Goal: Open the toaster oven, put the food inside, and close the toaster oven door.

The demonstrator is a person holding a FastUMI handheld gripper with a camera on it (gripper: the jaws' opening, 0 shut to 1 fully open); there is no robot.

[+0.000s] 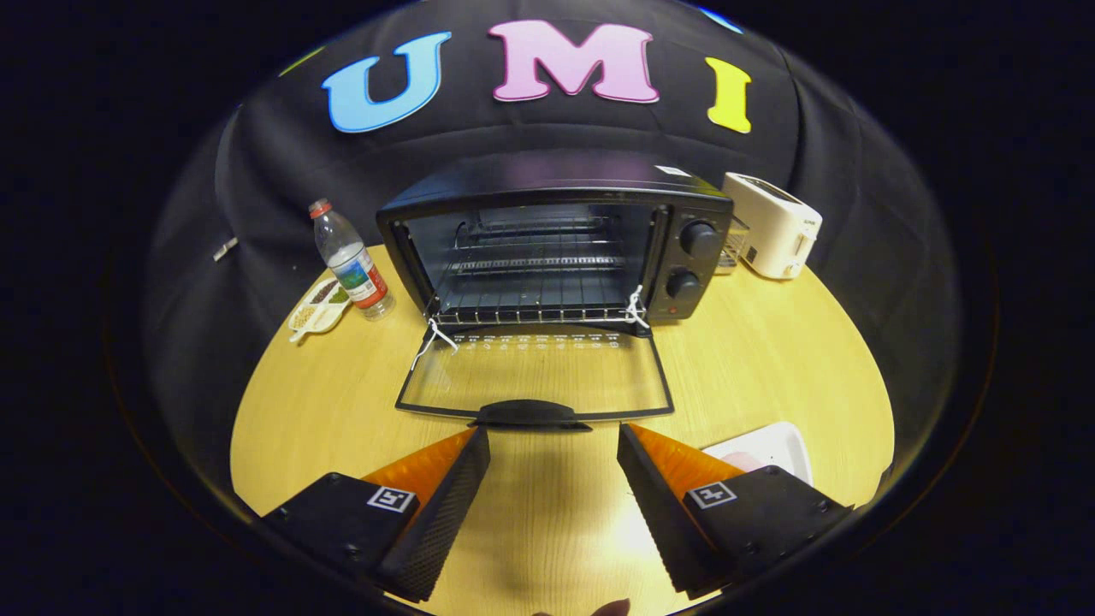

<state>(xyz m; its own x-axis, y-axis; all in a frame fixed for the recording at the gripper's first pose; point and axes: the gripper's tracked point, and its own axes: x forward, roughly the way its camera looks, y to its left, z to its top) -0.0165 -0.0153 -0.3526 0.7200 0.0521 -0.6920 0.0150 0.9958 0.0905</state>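
Observation:
A black toaster oven point(556, 239) stands at the back of a round wooden table point(770, 359). Its glass door point(535, 372) lies folded down flat toward me, with the dark handle point(529, 414) at its front edge. Inside I see bare wire racks point(535, 265). My gripper point(554, 438) is open, its fingertips just short of the door handle, one to each side, with only tabletop between them. A white plate point(770, 447) with something pale pink on it peeks out behind the right finger.
Left of the oven stands a clear water bottle point(351, 261) with a red cap, and beside it a small white dish point(318, 306) holding snacks. A white toaster point(774, 224) sits at the back right. Two knobs point(697, 239) are on the oven's right panel.

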